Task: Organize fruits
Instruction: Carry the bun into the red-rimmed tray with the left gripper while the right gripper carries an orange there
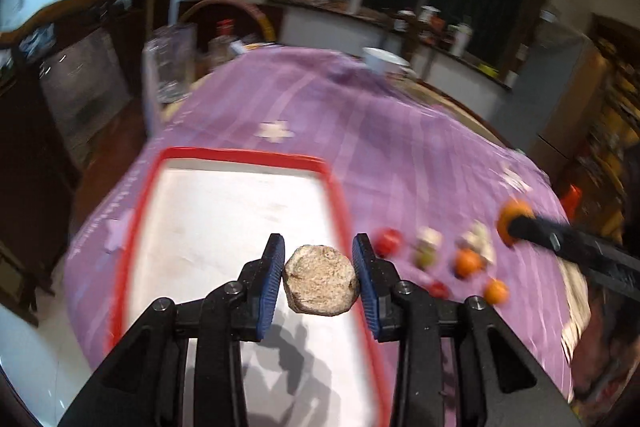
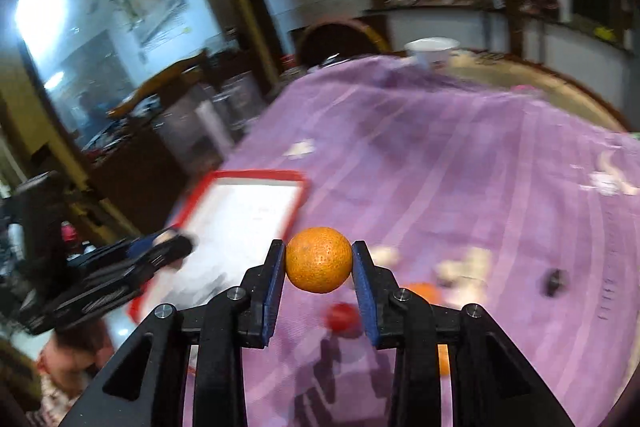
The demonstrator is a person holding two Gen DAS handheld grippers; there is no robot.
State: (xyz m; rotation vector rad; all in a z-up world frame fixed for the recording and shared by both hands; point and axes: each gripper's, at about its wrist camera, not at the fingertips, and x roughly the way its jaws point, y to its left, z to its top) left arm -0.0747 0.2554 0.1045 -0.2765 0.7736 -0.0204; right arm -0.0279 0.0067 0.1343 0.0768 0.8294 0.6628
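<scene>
The left gripper point(image 1: 319, 281) is clamped on a rough, tan, flattened round fruit point(image 1: 320, 281), its blue pads pressing each side. It holds the fruit in the air above a white tray with a red rim point(image 1: 338, 205), near the tray's right edge. The tray lies on a worktop covered by a purple striped cloth point(image 1: 400, 147).

The right gripper point(image 2: 319, 261) is clamped on an orange point(image 2: 319, 259), held above the purple cloth to the right of the tray point(image 2: 298, 205). From the left wrist view this orange point(image 1: 514, 217) shows at the far right, at the end of the black gripper arm.

On the cloth to the right of the tray lie several small fruits, all blurred: a red one point(image 1: 387, 241), a greenish one point(image 1: 425, 259), two small oranges point(image 1: 467, 263) and point(image 1: 496, 291), and another red one point(image 1: 438, 289). A white bowl point(image 1: 384, 59) stands at the far edge of the worktop, and a clear glass jug point(image 1: 170, 63) at its far left.
</scene>
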